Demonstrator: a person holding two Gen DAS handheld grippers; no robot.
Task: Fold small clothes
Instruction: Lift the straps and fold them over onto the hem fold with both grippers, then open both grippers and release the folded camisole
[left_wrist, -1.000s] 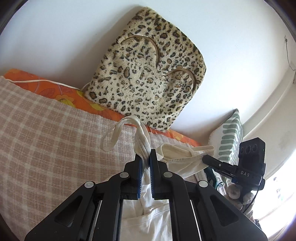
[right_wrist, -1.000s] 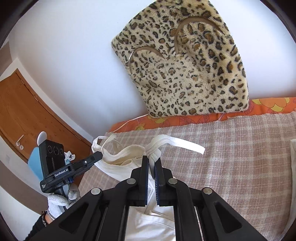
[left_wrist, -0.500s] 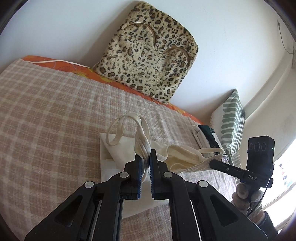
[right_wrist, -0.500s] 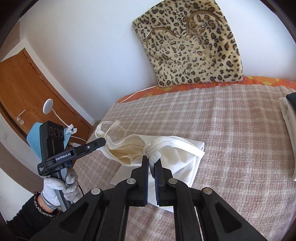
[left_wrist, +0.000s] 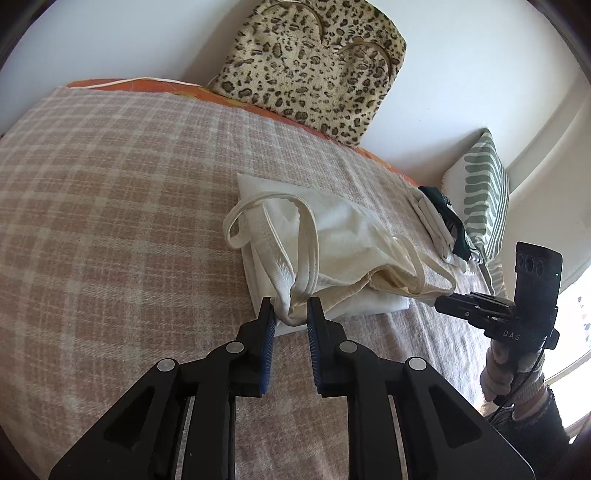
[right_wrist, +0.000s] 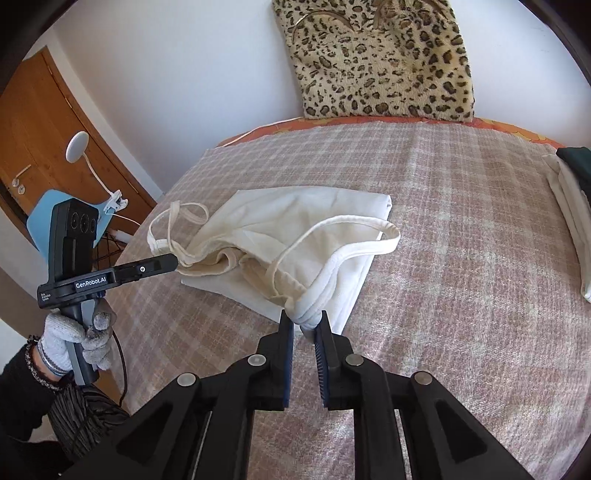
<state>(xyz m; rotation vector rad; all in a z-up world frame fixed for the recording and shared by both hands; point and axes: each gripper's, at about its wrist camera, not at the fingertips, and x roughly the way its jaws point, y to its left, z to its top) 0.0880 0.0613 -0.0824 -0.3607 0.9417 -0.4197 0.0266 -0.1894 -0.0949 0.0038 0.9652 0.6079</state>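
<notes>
1. The white top (left_wrist: 332, 254) lies folded over on the checked blanket (left_wrist: 110, 221), near the middle of the bed, its straps bunched at the near edge.
2. The left gripper (left_wrist: 290, 314) has its fingers parted, with the strap bunch loose between them; pulling back carelessly could snag a loop and undo the fold.
3. The right gripper (right_wrist: 304, 325) is also parted around its bunch, with the same risk.
4. The folded pile (left_wrist: 443, 229) by the striped pillow (left_wrist: 480, 192) sits far right; a dragged top could disturb it.
</notes>
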